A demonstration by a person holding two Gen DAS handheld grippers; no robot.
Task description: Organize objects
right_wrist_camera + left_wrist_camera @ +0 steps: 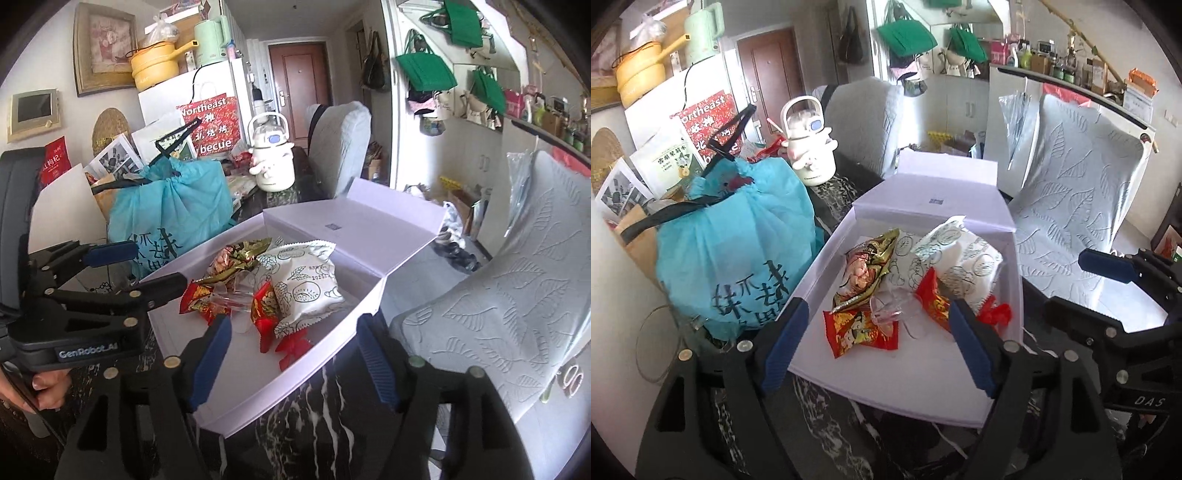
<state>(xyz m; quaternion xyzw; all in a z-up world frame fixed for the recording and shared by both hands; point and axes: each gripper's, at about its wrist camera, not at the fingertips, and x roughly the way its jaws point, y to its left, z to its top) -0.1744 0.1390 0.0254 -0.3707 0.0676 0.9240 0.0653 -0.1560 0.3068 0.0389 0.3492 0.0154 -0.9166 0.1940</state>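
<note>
A white box sits open on the dark marbled table, its lid folded back. Inside lie a white printed pouch, a gold packet, red packets and a clear plastic piece, all heaped together near the middle. The left gripper hovers over the box's near edge, jaws spread wide and empty, the packets showing between its blue pads. The right gripper hangs at the box's near right corner, also wide open with nothing in it. Just left of the box stands a blue bag, with a white kettle behind. A leaf-embossed chair is to the right.
</note>
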